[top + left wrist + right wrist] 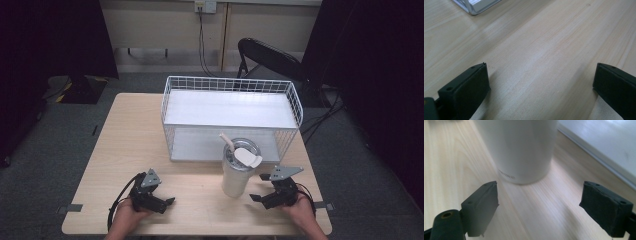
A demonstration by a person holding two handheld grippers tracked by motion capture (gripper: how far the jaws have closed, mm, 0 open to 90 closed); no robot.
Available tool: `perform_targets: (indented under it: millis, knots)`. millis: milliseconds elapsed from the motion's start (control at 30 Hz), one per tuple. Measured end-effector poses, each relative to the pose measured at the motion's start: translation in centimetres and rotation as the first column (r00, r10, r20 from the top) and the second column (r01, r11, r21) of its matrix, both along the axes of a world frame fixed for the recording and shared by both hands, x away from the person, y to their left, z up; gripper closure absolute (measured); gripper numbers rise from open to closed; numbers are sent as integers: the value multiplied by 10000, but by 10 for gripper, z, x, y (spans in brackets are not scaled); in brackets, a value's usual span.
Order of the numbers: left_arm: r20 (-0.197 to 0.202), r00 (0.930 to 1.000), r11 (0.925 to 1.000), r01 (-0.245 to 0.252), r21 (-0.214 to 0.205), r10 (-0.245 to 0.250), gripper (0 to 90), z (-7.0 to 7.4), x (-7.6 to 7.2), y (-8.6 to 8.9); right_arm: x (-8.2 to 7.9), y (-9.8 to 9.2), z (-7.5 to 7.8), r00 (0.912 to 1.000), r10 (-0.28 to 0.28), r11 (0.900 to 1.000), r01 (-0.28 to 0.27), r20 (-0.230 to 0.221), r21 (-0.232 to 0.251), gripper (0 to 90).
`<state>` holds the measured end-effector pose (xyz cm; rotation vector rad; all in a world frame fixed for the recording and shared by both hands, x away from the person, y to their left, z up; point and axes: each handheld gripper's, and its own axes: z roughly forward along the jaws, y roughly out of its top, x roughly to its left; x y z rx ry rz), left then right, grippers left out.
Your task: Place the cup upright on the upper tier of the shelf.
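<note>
Light wooden table [125, 150], white wire basket [231, 117], white tumbler [238, 175] upright

Tumbler [239, 172] on table [125, 145], before rack [231, 107] (touching it).

One white tumbler [238, 172], one wire basket [231, 117], one folding chair [267, 57], two hand-held grippers, left [169, 202] and right [254, 198].

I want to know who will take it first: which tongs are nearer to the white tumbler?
The right tongs are nearer, open just beside the white tumbler's base without touching it. The left tongs are open farther off, over bare table on its other side.
</note>
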<state>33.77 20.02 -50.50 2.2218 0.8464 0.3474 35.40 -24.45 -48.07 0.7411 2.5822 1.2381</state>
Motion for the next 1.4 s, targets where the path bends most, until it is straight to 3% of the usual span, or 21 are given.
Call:
perform_targets:
  millis: [233, 567, 900, 1400]
  knots:
    - [5, 10000, 10000, -3, -1, 3, 0, 0, 0, 0, -2, 10, 12, 9979, 488, 9988, -485, 419, -76, 135]
    - [5, 10000, 10000, -5, -3, 5, 0, 0, 0, 0, 2, 14, 24, 9977, 416, 9966, -452, 536, 684, 135]
    - [7, 10000, 10000, -5, -2, 5, 0, 0, 0, 0, 11, 20, 34, 9981, 447, 9884, -502, 414, 1434, 126]
    - [4, 10000, 10000, -2, -2, 2, 0, 0, 0, 0, 14, 36, 36, 9949, 702, 9796, -825, 728, 1832, 111]
